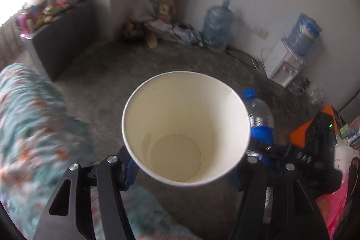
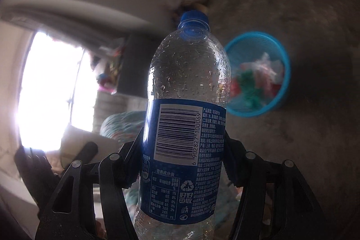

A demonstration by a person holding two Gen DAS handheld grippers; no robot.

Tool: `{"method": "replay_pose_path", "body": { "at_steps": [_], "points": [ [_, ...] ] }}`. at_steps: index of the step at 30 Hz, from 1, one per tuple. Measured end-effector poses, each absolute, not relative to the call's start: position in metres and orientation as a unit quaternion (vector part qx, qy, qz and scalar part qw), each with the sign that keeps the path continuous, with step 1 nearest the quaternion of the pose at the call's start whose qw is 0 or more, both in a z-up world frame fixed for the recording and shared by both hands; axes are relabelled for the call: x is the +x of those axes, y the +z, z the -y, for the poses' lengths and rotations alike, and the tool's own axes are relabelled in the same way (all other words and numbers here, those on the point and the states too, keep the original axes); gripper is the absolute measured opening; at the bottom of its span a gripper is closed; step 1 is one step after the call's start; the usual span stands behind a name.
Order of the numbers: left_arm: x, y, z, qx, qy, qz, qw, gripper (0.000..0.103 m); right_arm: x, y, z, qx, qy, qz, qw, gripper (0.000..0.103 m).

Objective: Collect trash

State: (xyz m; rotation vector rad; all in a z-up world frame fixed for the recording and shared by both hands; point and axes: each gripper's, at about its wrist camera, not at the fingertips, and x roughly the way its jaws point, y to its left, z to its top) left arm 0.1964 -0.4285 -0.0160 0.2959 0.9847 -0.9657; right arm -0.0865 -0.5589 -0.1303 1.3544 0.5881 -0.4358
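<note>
My left gripper (image 1: 186, 170) is shut on an empty white paper cup (image 1: 185, 125), held up with its mouth toward the camera. My right gripper (image 2: 183, 163) is shut on a clear plastic bottle (image 2: 186, 109) with a blue cap and blue label, held around the label. The bottle (image 1: 258, 114) and the right gripper also show in the left wrist view, just right of the cup. A blue trash basket (image 2: 258, 75) with colourful wrappers inside stands on the floor beyond the bottle, to its right. The paper cup (image 2: 83, 145) shows at lower left of the right wrist view.
Grey carpet floor (image 1: 135, 73) spreads ahead. A floral-covered bed or cushion (image 1: 29, 127) is at the left. A dark cabinet (image 1: 58, 37) with clutter stands far left. Water jugs (image 1: 217, 24), a white dispenser (image 1: 284, 62) and a rubbish pile (image 1: 162, 26) line the far wall.
</note>
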Motion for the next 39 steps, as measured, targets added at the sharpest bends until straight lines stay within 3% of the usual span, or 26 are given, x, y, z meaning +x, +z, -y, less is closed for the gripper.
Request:
{"method": "replay_pose_path", "body": {
  "at_steps": [7, 9, 10, 14, 21, 26, 32, 39],
  "points": [
    [0.228, -0.066, 0.534, 0.165, -0.461, -0.499, 0.715, 0.065, -0.059, -0.187, 0.616, 0.645, -0.235, -0.269, 0.675, 0.060],
    [0.238, -0.087, 0.565, 0.168, -0.461, -0.521, 0.699, 0.082, -0.049, -0.209, 0.635, 0.653, -0.244, -0.270, 0.664, 0.062],
    [0.242, -0.095, 0.572, 0.164, -0.457, -0.526, 0.698, 0.087, -0.049, -0.219, 0.640, 0.655, -0.257, -0.272, 0.656, 0.069],
    [0.249, -0.118, 0.582, 0.157, -0.428, -0.547, 0.702, 0.087, -0.053, -0.251, 0.647, 0.663, -0.297, -0.282, 0.627, 0.072],
    [0.234, -0.082, 0.546, 0.135, -0.454, -0.514, 0.715, 0.087, -0.080, -0.234, 0.618, 0.646, -0.320, -0.267, 0.640, 0.072],
    [0.222, -0.038, 0.507, 0.112, -0.470, -0.481, 0.731, 0.087, -0.078, -0.213, 0.615, 0.616, -0.337, -0.269, 0.659, 0.072],
    [0.196, 0.029, 0.418, 0.077, -0.478, -0.420, 0.768, 0.091, -0.051, -0.133, 0.576, 0.511, -0.339, -0.272, 0.742, 0.073],
    [0.149, 0.089, 0.281, 0.052, -0.401, -0.340, 0.849, 0.097, -0.006, -0.020, 0.478, 0.328, -0.284, -0.252, 0.865, 0.092]
  ]
}}
